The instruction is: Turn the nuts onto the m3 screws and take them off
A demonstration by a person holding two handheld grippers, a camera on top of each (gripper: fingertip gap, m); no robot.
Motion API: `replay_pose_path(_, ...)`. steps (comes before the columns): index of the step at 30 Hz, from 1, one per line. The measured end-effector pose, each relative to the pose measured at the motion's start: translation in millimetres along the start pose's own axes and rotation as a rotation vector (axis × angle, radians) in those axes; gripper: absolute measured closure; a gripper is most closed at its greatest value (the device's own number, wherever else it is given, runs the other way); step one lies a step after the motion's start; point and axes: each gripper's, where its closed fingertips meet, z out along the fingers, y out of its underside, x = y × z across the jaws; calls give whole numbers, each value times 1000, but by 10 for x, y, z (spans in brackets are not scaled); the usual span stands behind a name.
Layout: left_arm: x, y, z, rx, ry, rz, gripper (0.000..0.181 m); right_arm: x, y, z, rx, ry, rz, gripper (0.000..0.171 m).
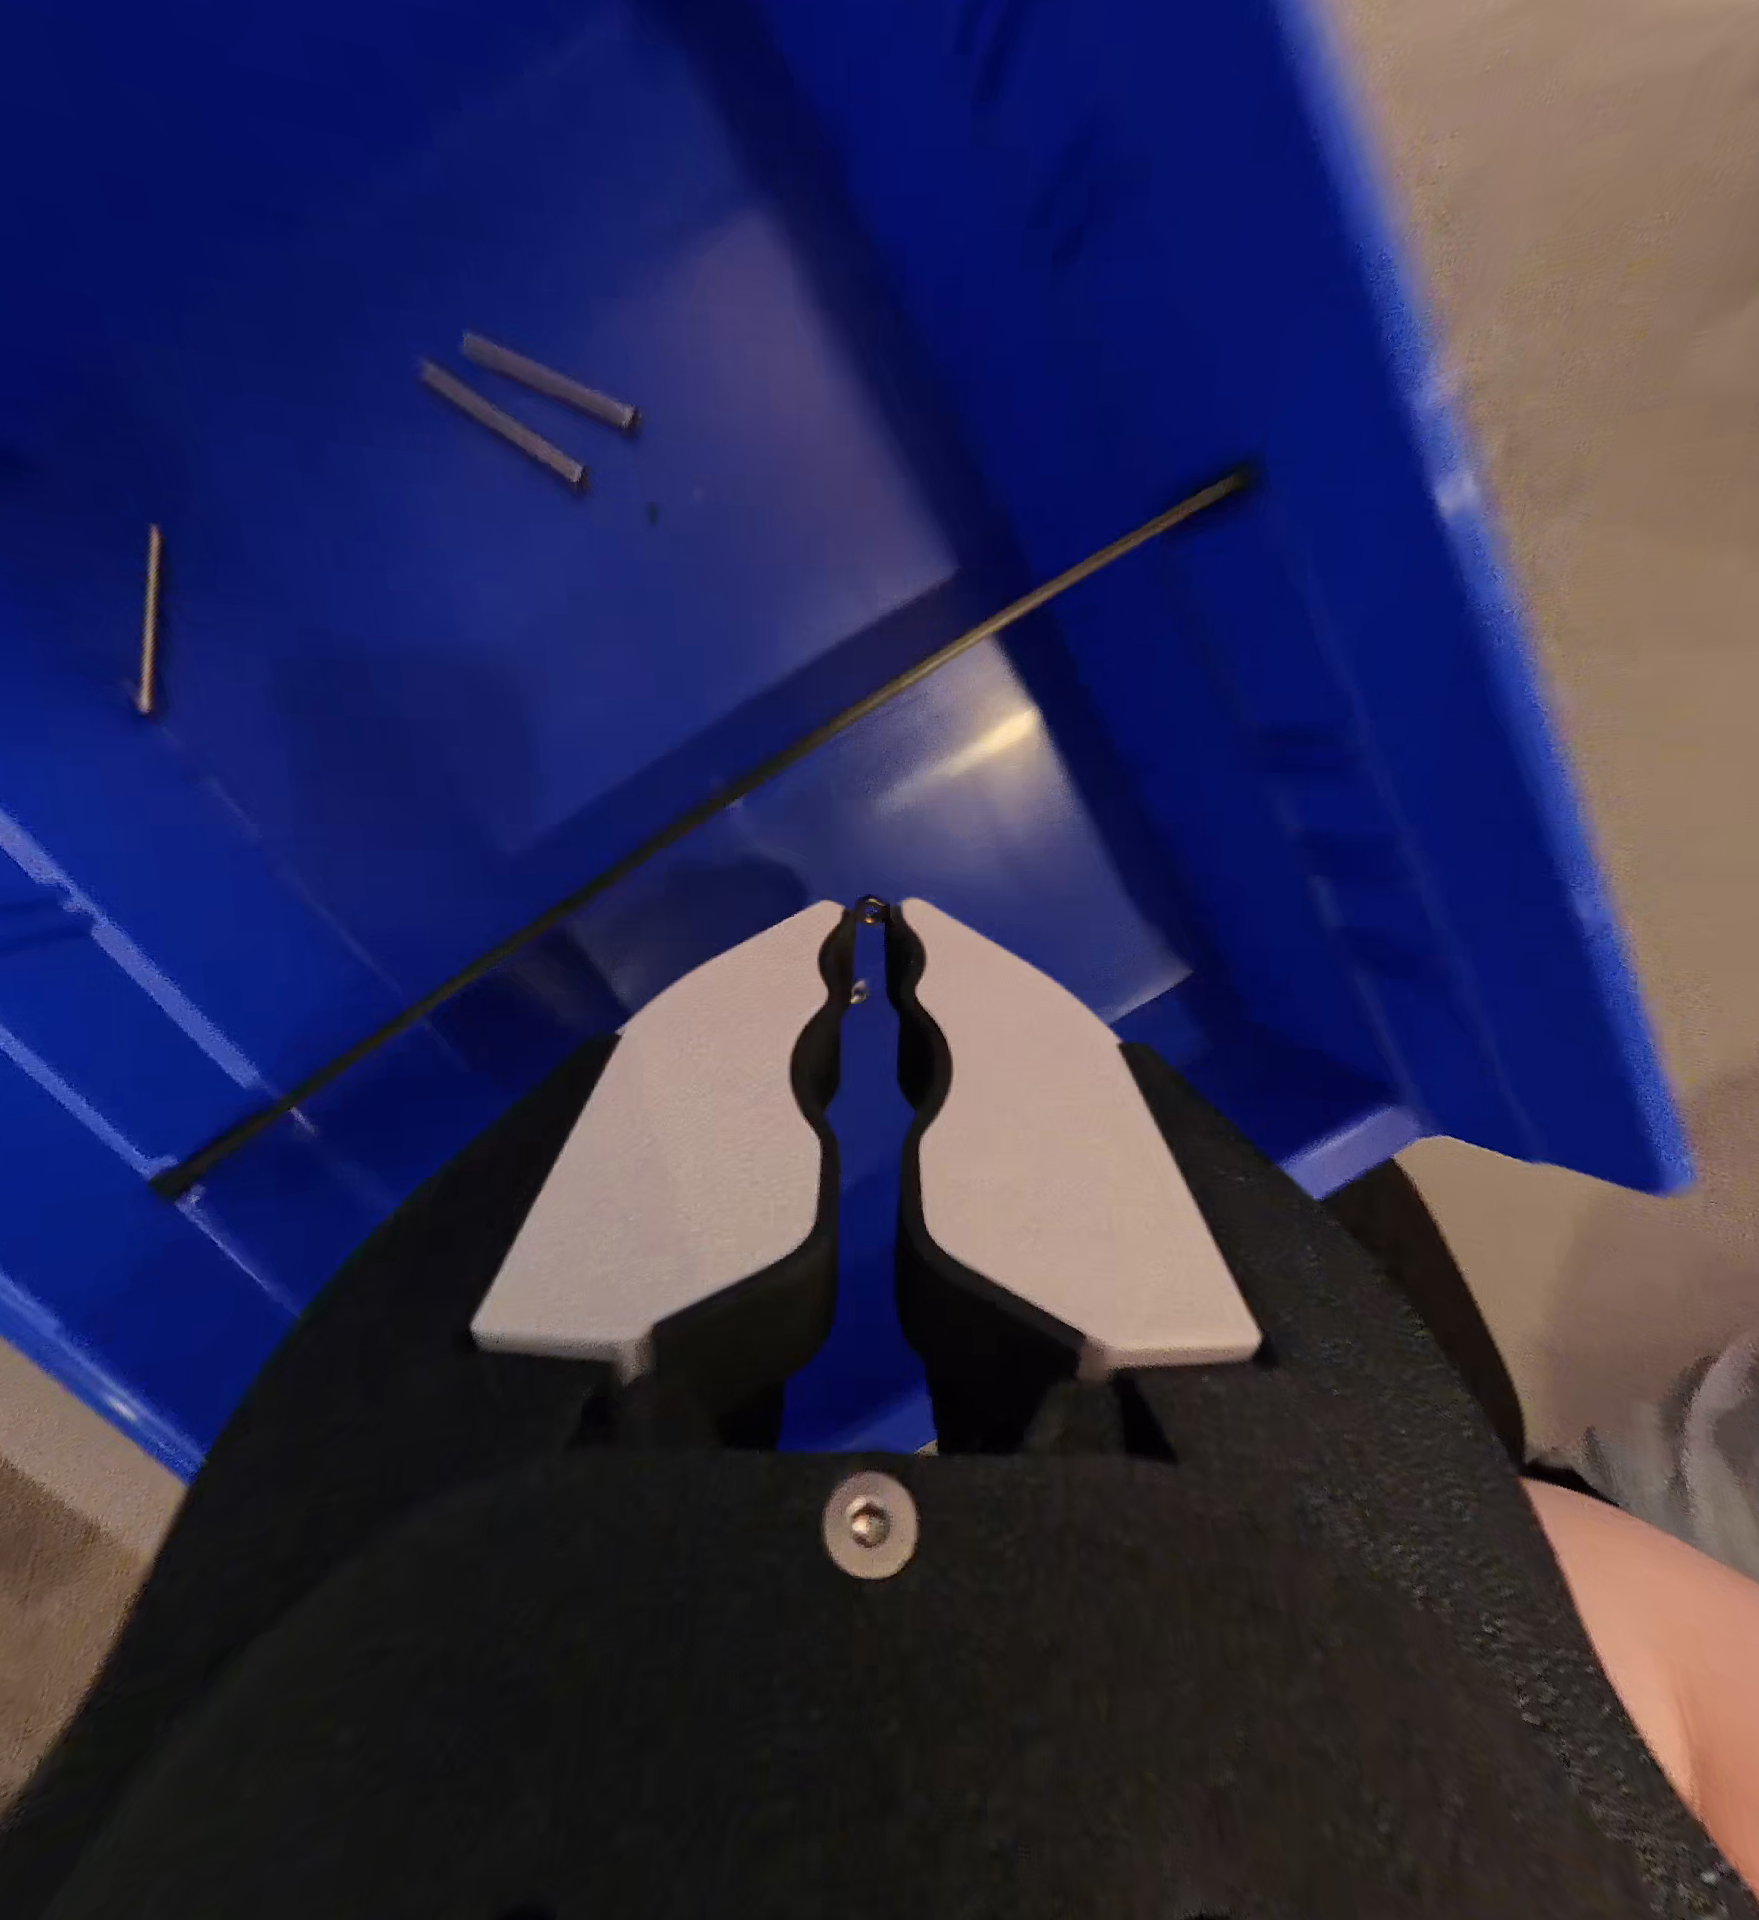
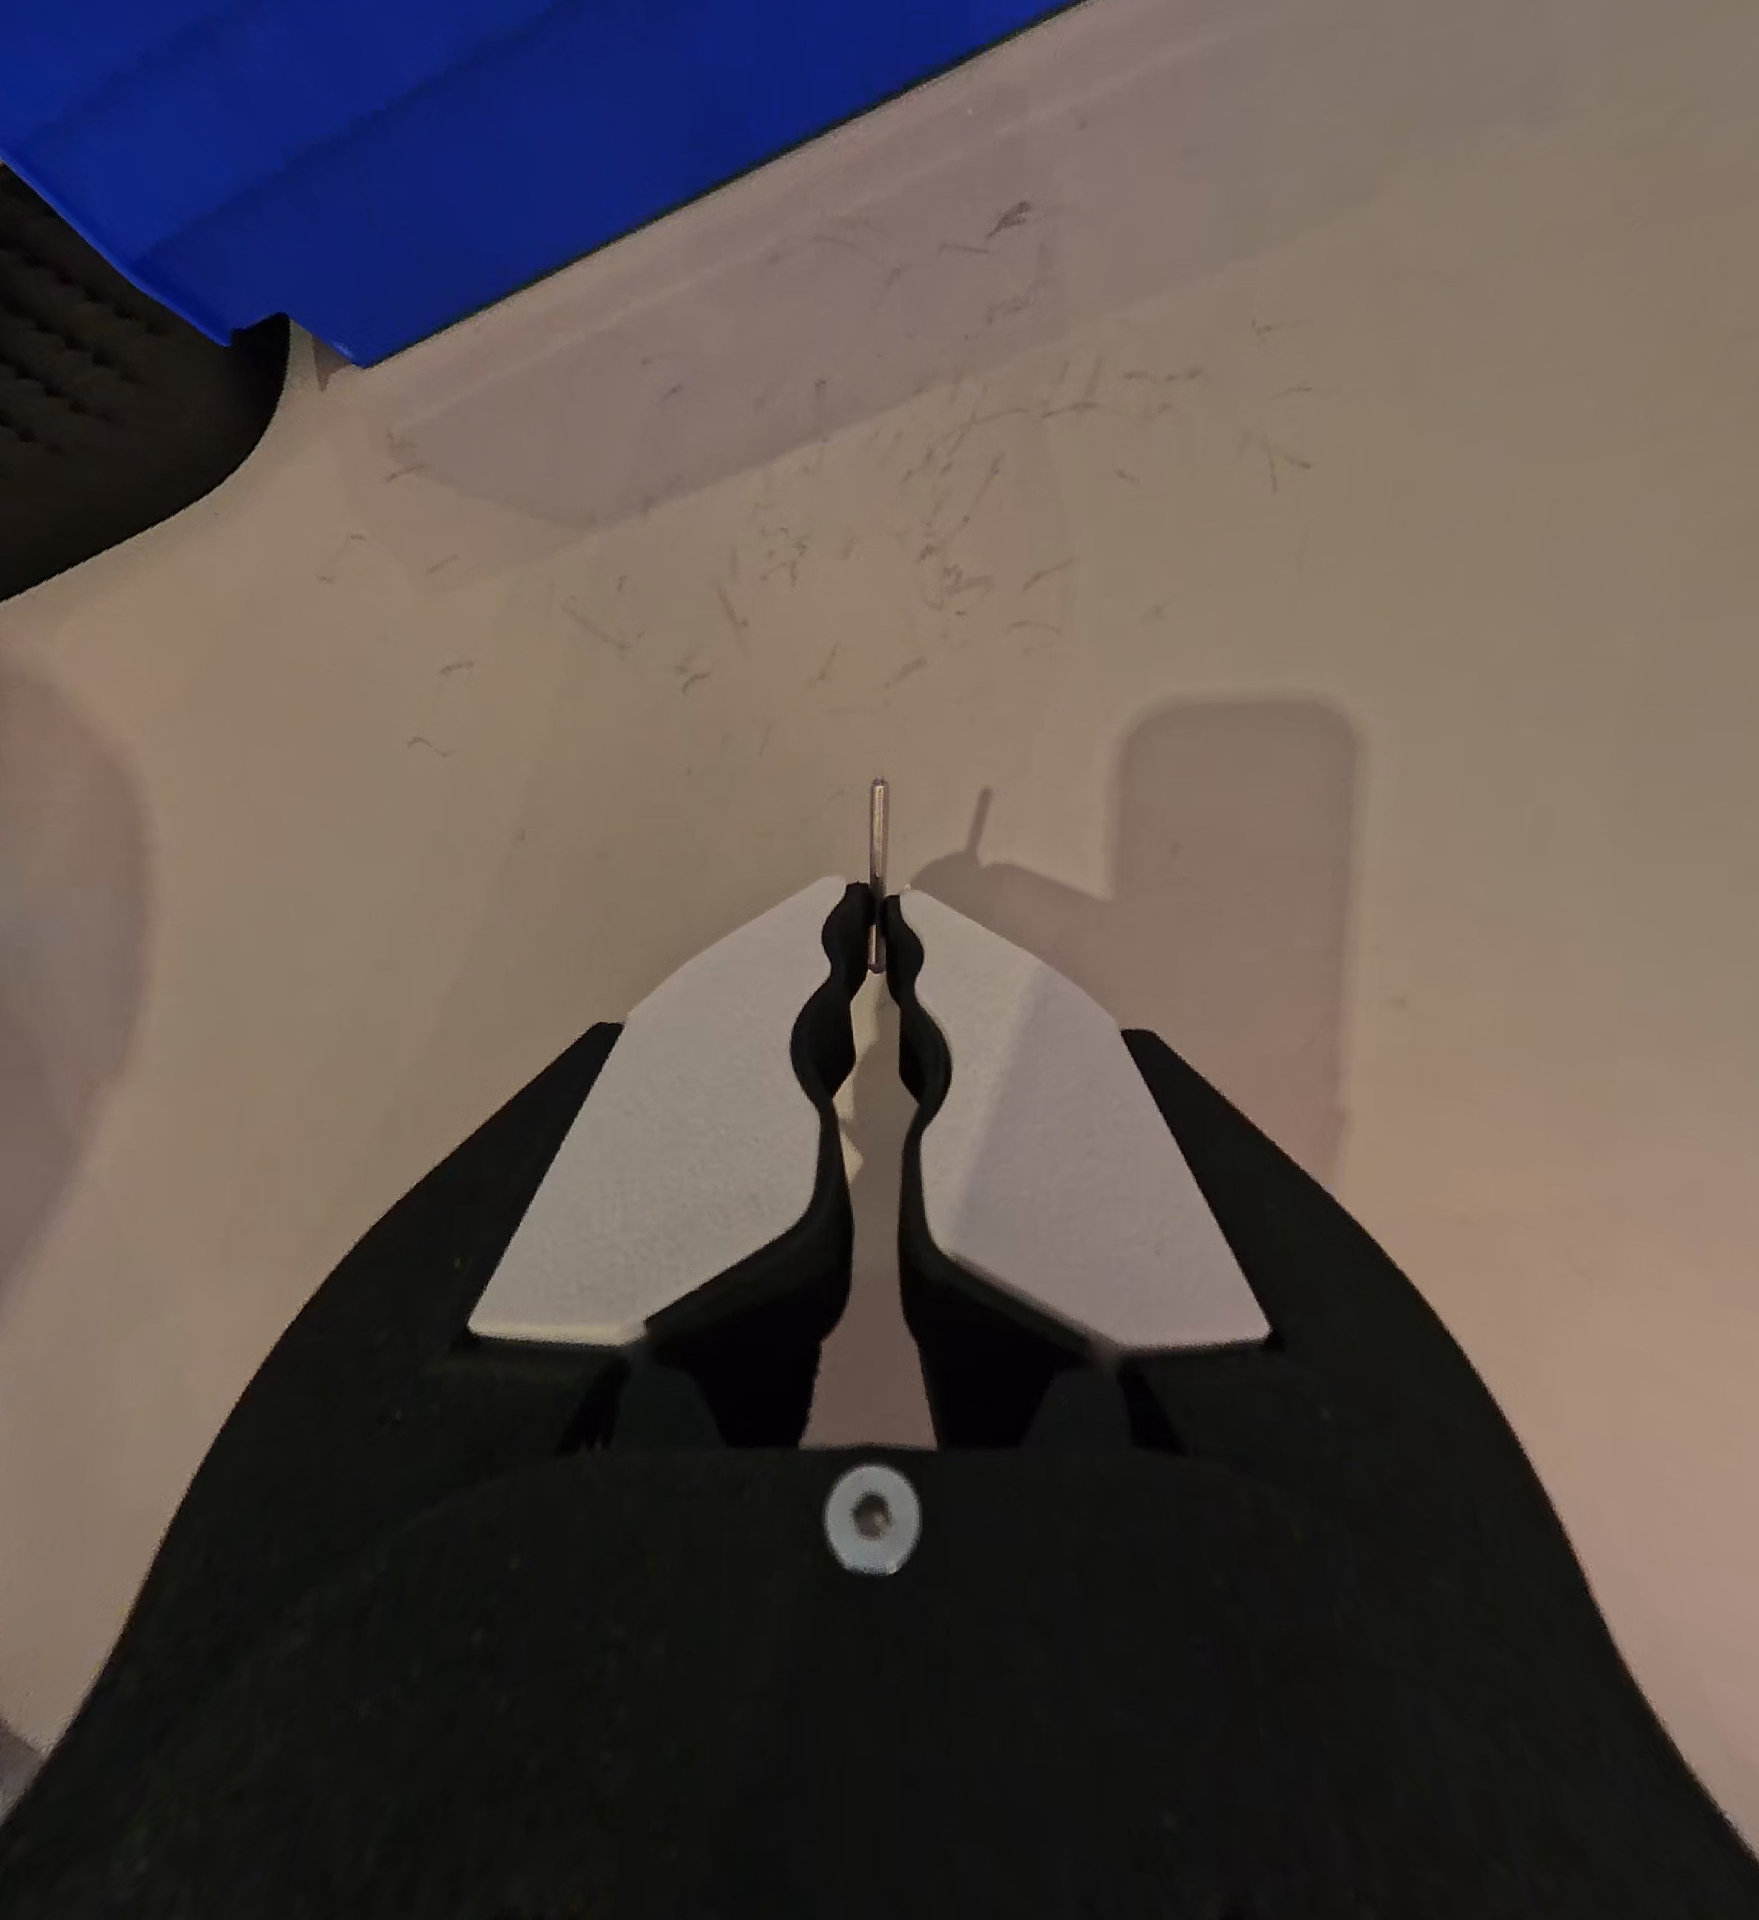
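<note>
Left gripper (image 1: 872, 912) has its jaws drawn nearly together over the near corner of a blue bin (image 1: 1477, 727), pinching a small metal nut (image 1: 871, 911) at the very tips; a second small shiny piece (image 1: 859, 990) sits in the slot just behind, and what it is cannot be told. Inside the bin, three loose screws lie on the floor: two close together at about 11 o'clock from the tips (image 1: 542, 410), and one alone (image 1: 149, 620) farther out toward 10 o'clock. One thin black rod (image 1: 709, 805) runs across the bin from 8 o'clock to 2 o'clock, passing just beyond the tips. Part of a hand shows at the lower right edge of the left wrist view. Right gripper (image 2: 876, 902) is likewise nearly closed, clamping one m3 screw (image 2: 877, 831) that stands straight out past the tips toward 12 o'clock, over a pale scratched table (image 2: 1374, 416). One corner of the blue bin lies at 10 to 11 o'clock in the right wrist view, well apart from that screw, with a dark patterned object (image 2: 44, 436) beside it at 10 o'clock.
</note>
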Motion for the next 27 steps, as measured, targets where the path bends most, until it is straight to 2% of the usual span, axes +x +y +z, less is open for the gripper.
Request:
replay_pose_path(6, 426, -402, -430, 268, 109, 134, 176, -7, -53, -39, 23, 19, -25, 169)
replay_pose_path(10, 898, -679, -775, 468, 240, 266, 176, -40, -148, -104, 66, 42, -75, 169)
replay_pose_path(13, 1275, -829, -913, 556, 333, 382, 176, -124, -219, -161, 88, 46, -129, 169)
replay_pose_path(17, 1600, -1070, -814, 575, 365, 402, 176, -217, -17, -96, -52, 15, -155, 169)
replay_pose_path(23, 1990, -1366, -430, 536, 462, 329, 176, -114, 477, 82, -355, 53, -124, 169)
replay_pose_path(27, 2002, -1357, -246, 479, 437, 335, 176, -138, 538, 164, -403, 53, -150, 168)
